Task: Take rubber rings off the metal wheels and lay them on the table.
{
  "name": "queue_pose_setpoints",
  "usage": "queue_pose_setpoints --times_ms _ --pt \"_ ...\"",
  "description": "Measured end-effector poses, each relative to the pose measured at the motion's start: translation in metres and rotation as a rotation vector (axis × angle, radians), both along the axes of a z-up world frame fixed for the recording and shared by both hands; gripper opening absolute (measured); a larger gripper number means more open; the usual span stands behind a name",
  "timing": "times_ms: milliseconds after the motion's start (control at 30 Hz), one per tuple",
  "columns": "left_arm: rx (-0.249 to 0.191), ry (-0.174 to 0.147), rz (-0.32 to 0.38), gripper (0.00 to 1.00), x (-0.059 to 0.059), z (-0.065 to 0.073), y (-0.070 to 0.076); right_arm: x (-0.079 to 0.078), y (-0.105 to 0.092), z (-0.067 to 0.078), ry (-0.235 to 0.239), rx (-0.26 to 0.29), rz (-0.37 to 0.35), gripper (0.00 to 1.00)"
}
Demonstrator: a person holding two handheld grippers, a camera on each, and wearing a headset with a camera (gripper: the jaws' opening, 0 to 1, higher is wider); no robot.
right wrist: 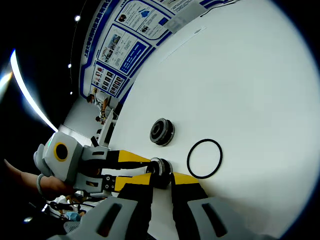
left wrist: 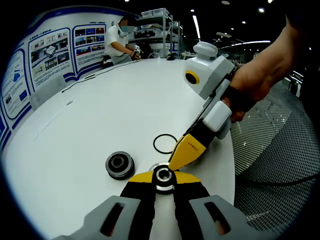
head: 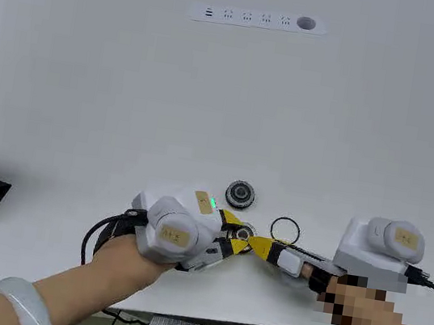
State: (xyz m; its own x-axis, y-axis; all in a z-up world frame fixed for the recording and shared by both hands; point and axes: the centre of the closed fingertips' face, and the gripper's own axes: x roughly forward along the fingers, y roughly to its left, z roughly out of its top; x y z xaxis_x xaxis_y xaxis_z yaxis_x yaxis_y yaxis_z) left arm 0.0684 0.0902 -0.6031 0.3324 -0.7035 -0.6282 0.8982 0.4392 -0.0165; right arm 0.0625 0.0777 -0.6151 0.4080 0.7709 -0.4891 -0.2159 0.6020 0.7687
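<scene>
Metal wheel (left wrist: 163, 179) inside left gripper (left wrist: 163, 174)

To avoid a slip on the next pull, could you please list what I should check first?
1. Left gripper grips the small wheel: ok.
2. Right gripper has caught that wheel's ring: cannot tell.
3. Loose ring lies flat on the table, apart from both grippers: ok.
4. Second wheel sits apart from the grippers: ok.
5. Second wheel's ring removed: not ok, black ring on it.

Head view: high, steeply down on the table (head: 212, 88). Gripper views: low, close, facing each other across one wheel (left wrist: 163, 176); both share the loose ring (right wrist: 204, 158).
</scene>
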Motion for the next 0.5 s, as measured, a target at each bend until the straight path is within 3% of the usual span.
queue_pose_setpoints --times_ms 500 --pt "-0.002 -0.001 0.003 0.13 -0.0004 -0.0020 0.0000 -0.0015 0.0020 0.0055 0.081 0.085 0.000 0.16"
